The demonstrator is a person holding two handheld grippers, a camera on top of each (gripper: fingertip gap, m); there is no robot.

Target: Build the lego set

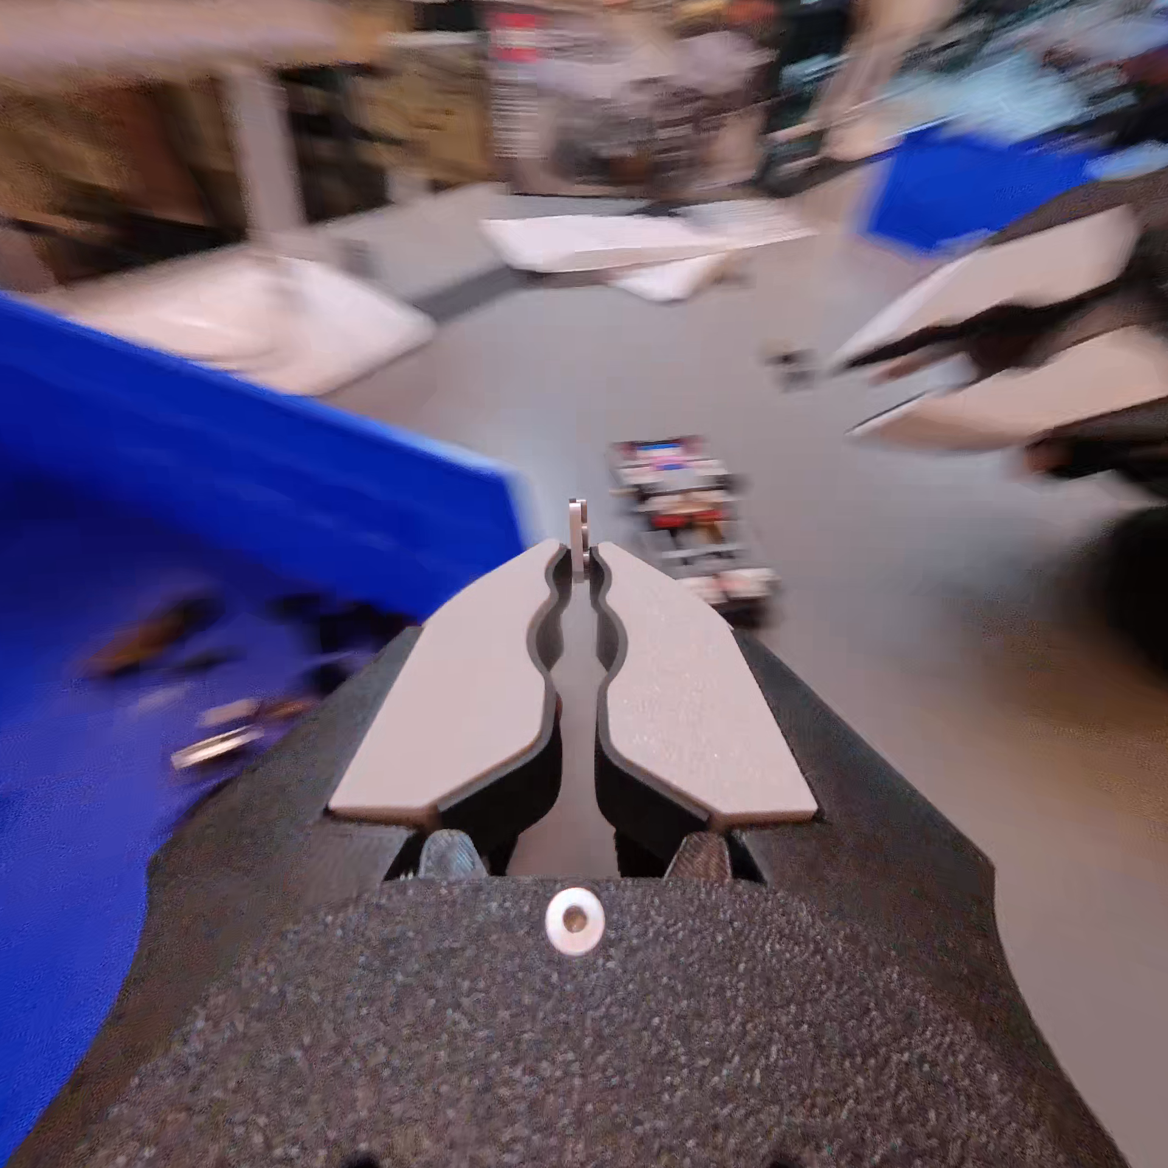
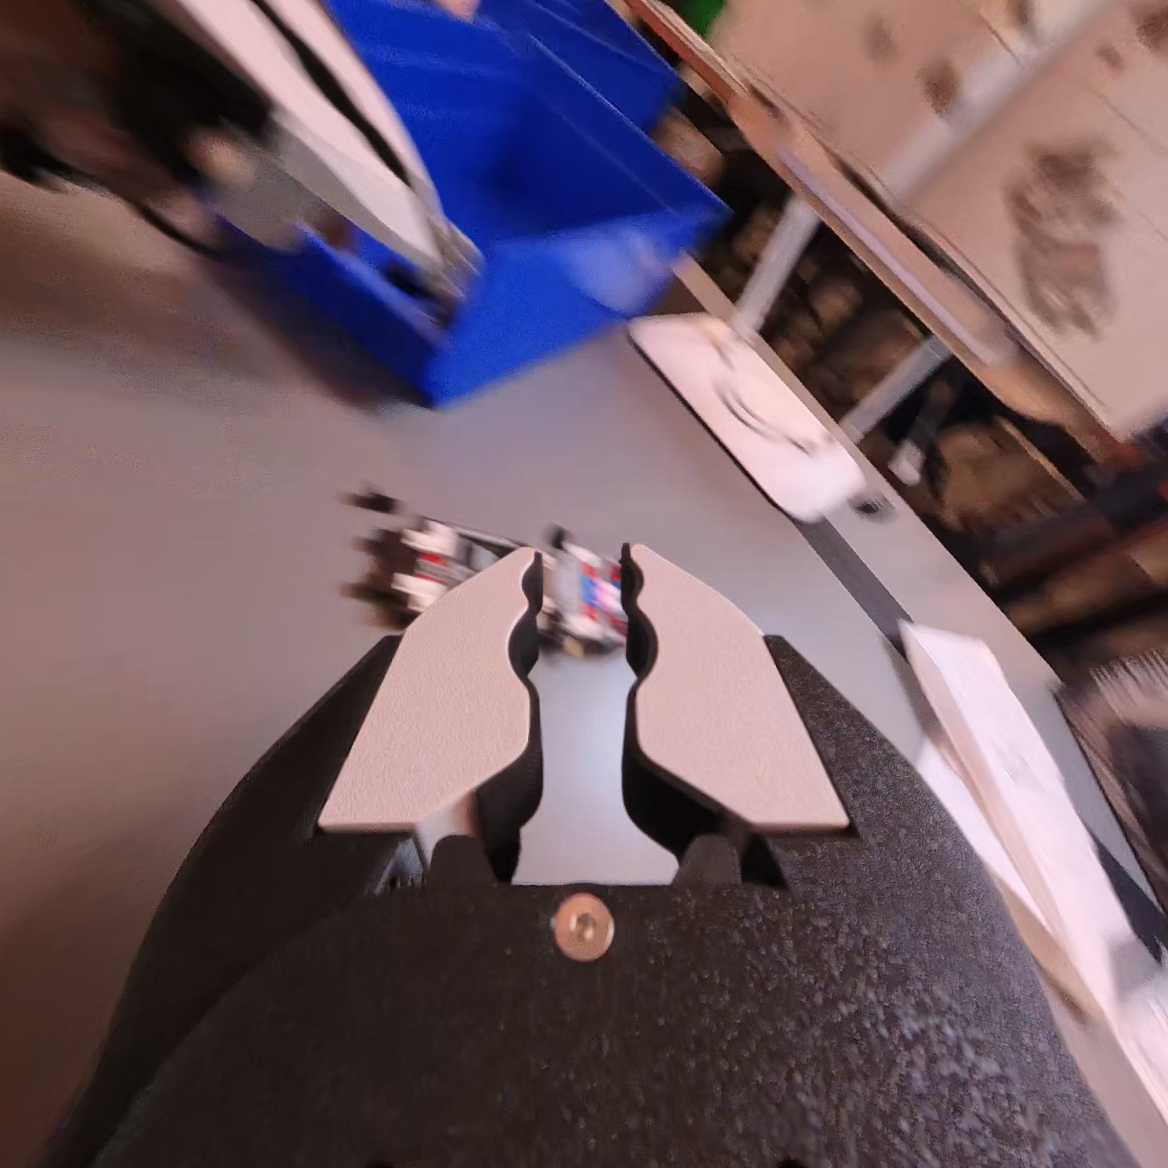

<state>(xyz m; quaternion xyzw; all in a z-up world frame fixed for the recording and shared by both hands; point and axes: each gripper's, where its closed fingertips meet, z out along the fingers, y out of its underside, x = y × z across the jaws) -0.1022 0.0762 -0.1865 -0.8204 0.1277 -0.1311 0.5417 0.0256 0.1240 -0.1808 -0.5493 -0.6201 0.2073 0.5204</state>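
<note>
Left wrist view shows the left hand-held gripper (image 1: 578, 553) nearly closed, pinching a small metal piece (image 1: 577, 531) beside the blue bin (image 1: 253, 442), while the right hand-held gripper (image 2: 581, 556) hangs part-open and empty above a blurred device (image 2: 505, 584) on the grey surface (image 2: 189, 569).

I can read no text, number or brand in either view; motion blur smears everything beyond the fingers. The small multicoloured object (image 1: 689, 524) on the grey table (image 1: 821, 632) shows red, blue and white patches that may be print, but no characters resolve for me. Same object in the right wrist view (image 2: 581, 594), equally blurred. The blue bin (image 2: 537, 208) carries a pale patch on its front, which I also cannot read.
</note>
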